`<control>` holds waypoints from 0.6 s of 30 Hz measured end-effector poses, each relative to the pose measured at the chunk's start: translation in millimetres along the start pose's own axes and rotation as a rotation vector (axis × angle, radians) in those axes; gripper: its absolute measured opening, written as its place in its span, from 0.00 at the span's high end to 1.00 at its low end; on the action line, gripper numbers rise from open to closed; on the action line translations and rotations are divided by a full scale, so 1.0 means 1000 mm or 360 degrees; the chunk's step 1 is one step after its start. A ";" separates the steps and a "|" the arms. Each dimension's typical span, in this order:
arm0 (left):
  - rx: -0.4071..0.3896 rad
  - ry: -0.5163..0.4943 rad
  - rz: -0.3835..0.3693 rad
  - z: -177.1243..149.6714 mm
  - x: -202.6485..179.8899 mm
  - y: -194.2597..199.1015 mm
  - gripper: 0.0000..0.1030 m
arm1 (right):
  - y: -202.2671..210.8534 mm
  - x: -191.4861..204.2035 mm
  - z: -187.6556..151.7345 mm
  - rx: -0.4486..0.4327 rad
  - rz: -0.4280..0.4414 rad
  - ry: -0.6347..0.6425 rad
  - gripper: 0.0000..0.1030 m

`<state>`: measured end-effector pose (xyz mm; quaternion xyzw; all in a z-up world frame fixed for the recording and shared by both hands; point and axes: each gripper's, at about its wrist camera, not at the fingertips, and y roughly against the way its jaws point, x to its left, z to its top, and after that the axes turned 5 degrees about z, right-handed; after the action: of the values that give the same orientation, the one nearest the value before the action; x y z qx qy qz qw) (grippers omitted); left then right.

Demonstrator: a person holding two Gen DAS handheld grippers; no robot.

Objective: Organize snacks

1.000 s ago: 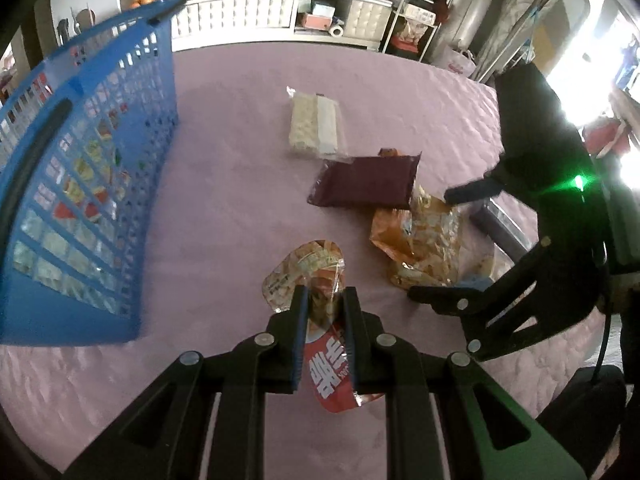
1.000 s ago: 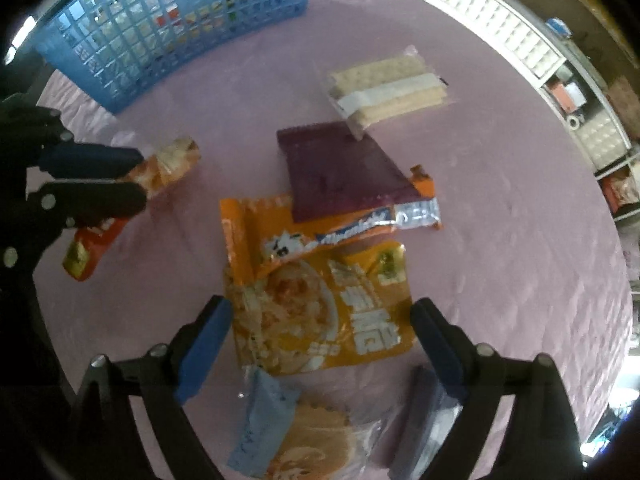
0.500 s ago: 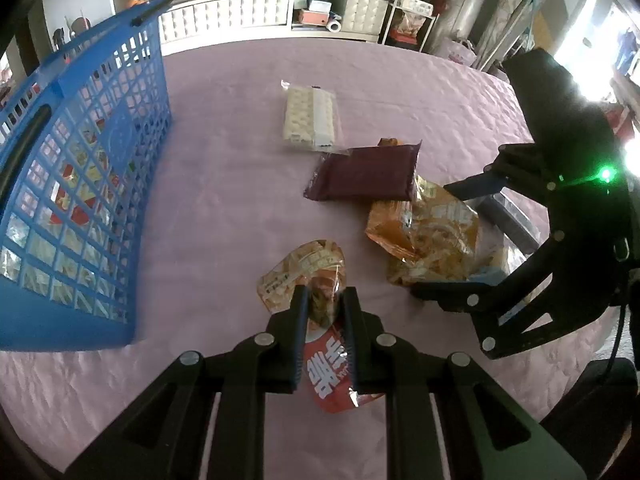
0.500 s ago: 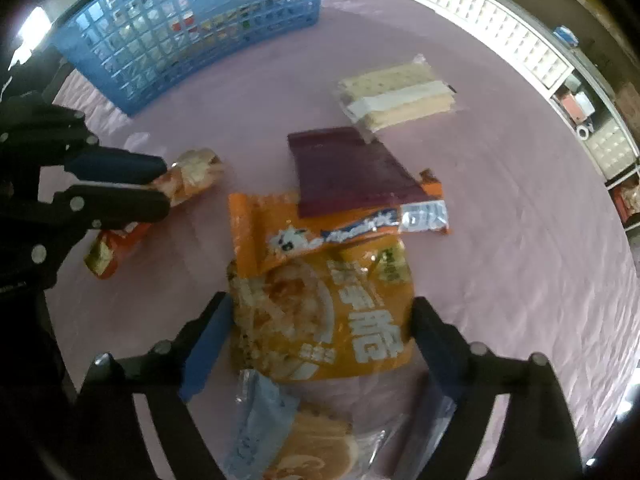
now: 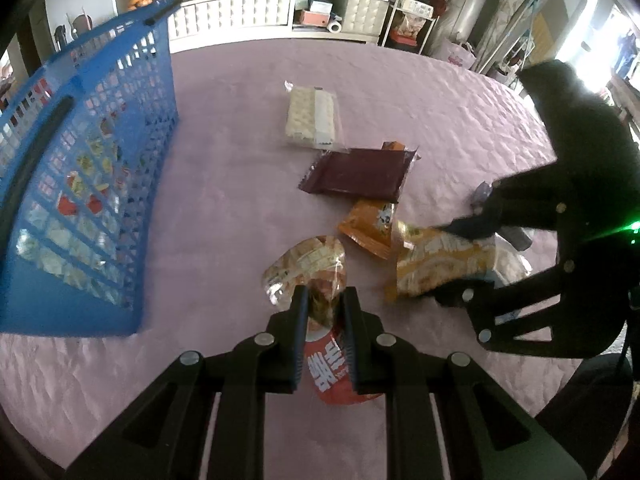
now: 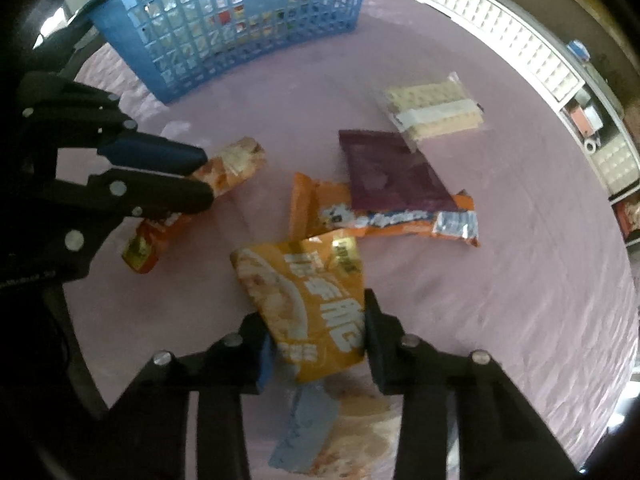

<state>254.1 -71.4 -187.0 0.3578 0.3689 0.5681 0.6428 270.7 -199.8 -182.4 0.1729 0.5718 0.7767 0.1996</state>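
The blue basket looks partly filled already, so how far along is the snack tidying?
Partly done. The blue basket already shows several packets through its mesh. In hand: the left gripper is clamped on a red snack packet, and the right gripper on a yellow snack bag. Left on the pink tablecloth: the cracker pack, dark purple packet, orange packet and a blue-edged packet.
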 end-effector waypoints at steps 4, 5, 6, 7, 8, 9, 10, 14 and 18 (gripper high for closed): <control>-0.0059 -0.0001 -0.0022 -0.003 0.002 0.023 0.85 | 0.007 0.010 -0.005 -0.0026 0.0047 -0.0037 0.61; -0.0078 0.0002 -0.0031 -0.005 0.003 0.032 0.85 | 0.011 0.015 -0.006 -0.0029 0.0027 -0.0040 0.61; -0.0093 -0.0002 -0.0034 -0.006 0.003 0.038 0.85 | 0.016 0.021 -0.007 -0.0041 0.0008 -0.0048 0.61; -0.0108 -0.0006 -0.0034 -0.007 0.003 0.044 0.85 | 0.022 0.024 -0.007 -0.0058 -0.0004 -0.0063 0.61; -0.0133 -0.0016 -0.0034 -0.009 0.002 0.054 0.85 | 0.030 0.031 -0.010 -0.0084 -0.0013 -0.0083 0.61; -0.0176 -0.0051 -0.0053 -0.011 0.002 0.059 0.90 | 0.039 0.037 -0.012 -0.0117 -0.0021 -0.0102 0.61; -0.0204 -0.0072 -0.0060 -0.014 0.001 0.070 0.90 | 0.048 0.040 -0.012 -0.0143 -0.0028 -0.0119 0.61; -0.0311 -0.0144 -0.0063 -0.024 -0.004 0.102 0.91 | 0.088 0.055 -0.006 -0.0229 -0.0115 -0.0129 0.61; -0.0393 -0.0148 -0.0085 -0.029 0.001 0.133 0.95 | 0.107 0.064 -0.004 -0.0304 -0.0165 -0.0182 0.61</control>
<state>166.6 -56.3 -84.1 0.2919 0.2755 0.5747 0.7131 202.0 -199.2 -78.7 0.1671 0.4911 0.8052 0.2874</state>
